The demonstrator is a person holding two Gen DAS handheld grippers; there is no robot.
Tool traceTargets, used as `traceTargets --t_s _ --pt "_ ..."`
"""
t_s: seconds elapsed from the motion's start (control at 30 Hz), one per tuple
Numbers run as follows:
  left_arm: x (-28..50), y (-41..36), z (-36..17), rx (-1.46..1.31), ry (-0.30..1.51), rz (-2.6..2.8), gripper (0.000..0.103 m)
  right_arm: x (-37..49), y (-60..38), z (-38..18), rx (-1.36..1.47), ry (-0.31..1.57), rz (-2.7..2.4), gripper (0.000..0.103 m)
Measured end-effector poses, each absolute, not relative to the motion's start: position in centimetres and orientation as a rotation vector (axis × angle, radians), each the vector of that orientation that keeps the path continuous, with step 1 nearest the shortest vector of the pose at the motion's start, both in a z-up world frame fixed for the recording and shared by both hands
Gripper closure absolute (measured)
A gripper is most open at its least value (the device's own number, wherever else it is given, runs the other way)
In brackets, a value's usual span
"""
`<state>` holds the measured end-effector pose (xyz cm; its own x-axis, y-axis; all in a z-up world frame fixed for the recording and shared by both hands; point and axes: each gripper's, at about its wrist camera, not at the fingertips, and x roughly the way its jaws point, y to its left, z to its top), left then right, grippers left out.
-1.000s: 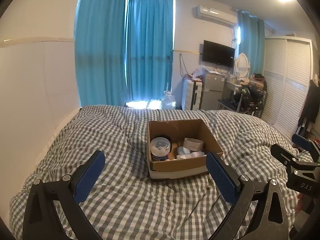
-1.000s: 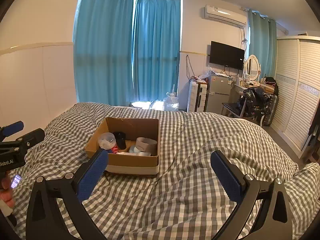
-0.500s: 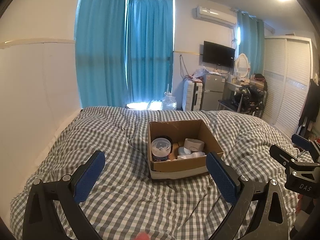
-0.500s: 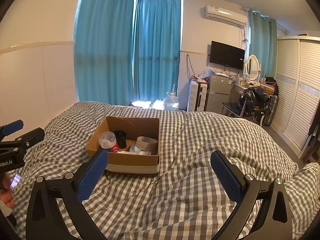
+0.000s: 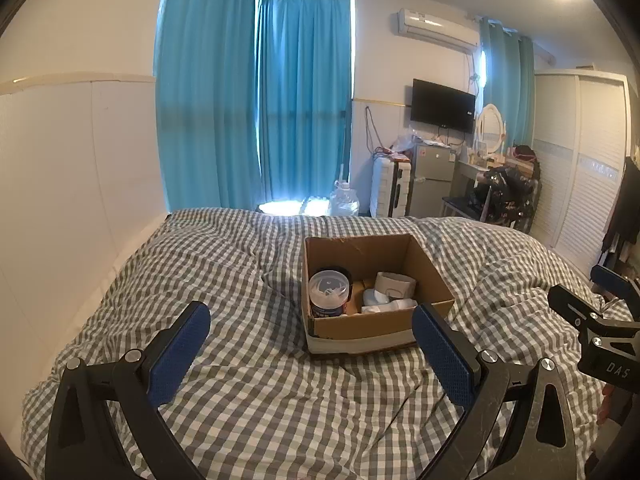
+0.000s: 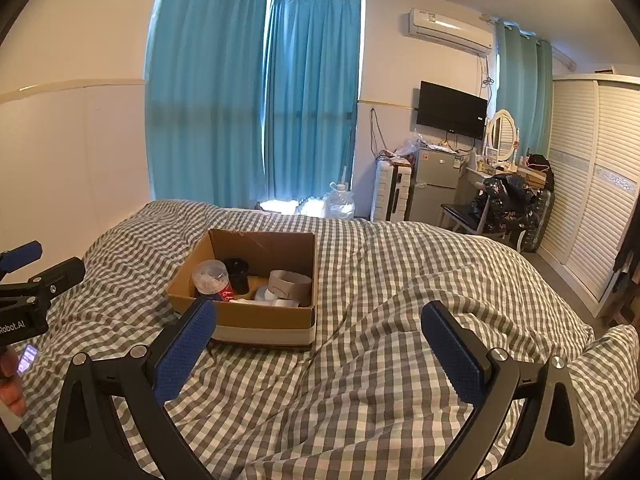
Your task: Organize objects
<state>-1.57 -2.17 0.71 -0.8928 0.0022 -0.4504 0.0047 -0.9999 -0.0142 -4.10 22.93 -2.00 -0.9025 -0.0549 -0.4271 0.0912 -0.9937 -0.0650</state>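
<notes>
An open cardboard box (image 5: 432, 270) (image 6: 304, 312) sits on the checked bed cover. It holds a clear-lidded jar (image 5: 328, 294) (image 6: 210, 276), a black cup (image 6: 237, 274), a roll of tape (image 5: 394, 285) (image 6: 290, 284) and white items (image 5: 388, 305). My left gripper (image 5: 310, 336) is open and empty, just short of the box. My right gripper (image 6: 318, 332) is open and empty, near the box's right front corner. Each gripper shows at the edge of the other's view: the right one in the left wrist view (image 5: 592, 312), the left one in the right wrist view (image 6: 36, 276).
The grey-and-white checked bed cover (image 5: 224, 280) (image 6: 420, 280) fills the foreground, rumpled. A white wall panel (image 5: 80, 184) runs along the left. Beyond the bed stand blue curtains (image 5: 256, 112), a water jug (image 5: 343, 200), a small fridge (image 5: 432, 180) and a wardrobe (image 6: 592, 184).
Both grippers have drifted very slightly; the box appears a touch lower in the views. Nothing has been taken hold of or let go.
</notes>
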Motion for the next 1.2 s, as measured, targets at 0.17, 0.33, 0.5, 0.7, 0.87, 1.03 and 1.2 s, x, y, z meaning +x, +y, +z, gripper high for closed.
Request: traceTargets --t_s 0.17,0.33,0.5,0.7,0.87,1.03,1.2 --pt "-1.45 -2.08 0.75 0.720 0.016 -3.059 0.000 -4.08 22.89 -1.94 0.666 0.131 -2.988 0.000" --pt "-1.44 -2.05 0.72 0.720 0.014 -3.059 0.000 -4.14 22.84 -1.90 0.670 0.135 -2.985 0.000" --pt "-1.50 -2.13 0.65 0.723 0.016 -3.055 0.000 -4.13 22.81 -1.94 0.672 0.134 -2.984 0.000" --pt "-1.46 -2.15 0.58 0.726 0.016 -3.052 0.000 -4.12 22.69 -2.00 0.675 0.139 -2.981 0.000" --pt "-1.43 -2.17 0.56 0.730 0.020 -3.049 0.000 -4.13 22.57 -2.04 0.675 0.141 -2.978 0.000" --pt "-1.53 -2.29 0.39 0.741 0.022 -3.047 0.000 -4.07 22.54 -2.12 0.680 0.143 -2.976 0.000" --pt "-1.76 -2.30 0.17 0.765 0.020 -3.034 0.000 -4.05 22.51 -2.27 0.690 0.147 -2.973 0.000"
